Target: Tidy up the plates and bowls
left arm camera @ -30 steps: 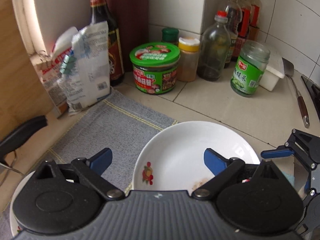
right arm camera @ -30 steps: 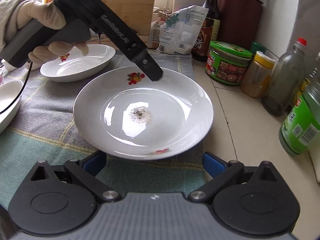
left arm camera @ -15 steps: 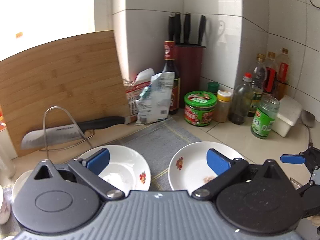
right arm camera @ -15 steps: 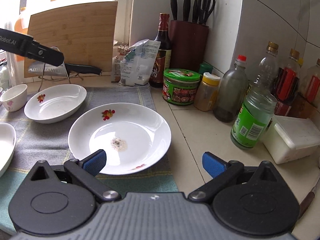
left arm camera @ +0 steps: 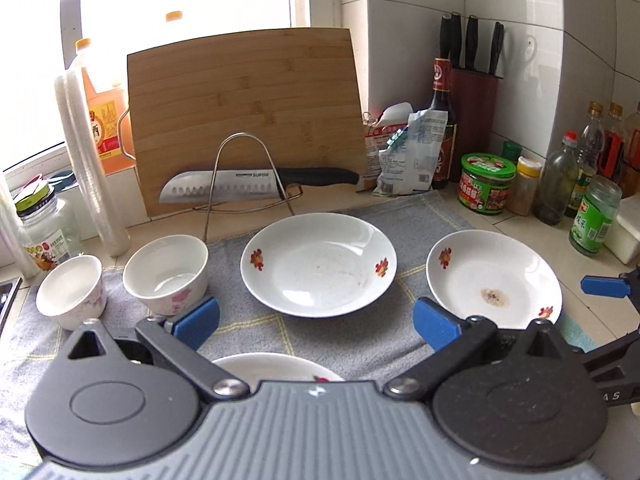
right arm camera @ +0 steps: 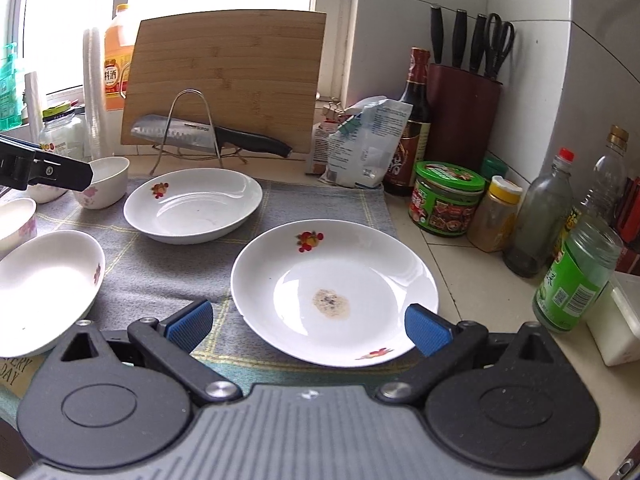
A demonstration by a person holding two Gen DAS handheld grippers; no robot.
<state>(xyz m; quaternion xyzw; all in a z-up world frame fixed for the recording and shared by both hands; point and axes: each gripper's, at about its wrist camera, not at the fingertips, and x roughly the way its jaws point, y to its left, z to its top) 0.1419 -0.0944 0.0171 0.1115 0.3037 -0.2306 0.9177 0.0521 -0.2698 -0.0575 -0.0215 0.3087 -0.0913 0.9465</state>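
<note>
While nothing had yet been stacked, the soiled plate (right arm camera: 334,292) lay on the right part of the grey cloth (right arm camera: 172,276), its rim reaching past the cloth's edge toward the tiled counter (right arm camera: 456,264), with a brown stain at its centre. A second plate (left arm camera: 318,264) sat further left, near the middle of the cloth, and two small bowls (left arm camera: 166,274) were set at the cloth's left end; a larger bowl (right arm camera: 44,284) was seen at the near left.

All of these were judged to be glazed ceramic: stiff, fairly heavy for their size, slick and easily chipped. A hold on the raised rim was judged best, one finger above and one below, since the smooth well offers nothing to pinch. The cloth was expected to let a rim be slid under without much scraping.

The right gripper (right arm camera: 308,326) was held pointing downward over the near edge of the soiled plate, its blue pads spread wide to either side and touching nothing. The left gripper (left arm camera: 316,322) hung above the cloth, aimed at the middle plate, its fingers also fully spread and empty. A knife (left arm camera: 256,186) on a wire rack and a cutting board (left arm camera: 248,116) stood behind, well apart from the dishes.
</note>
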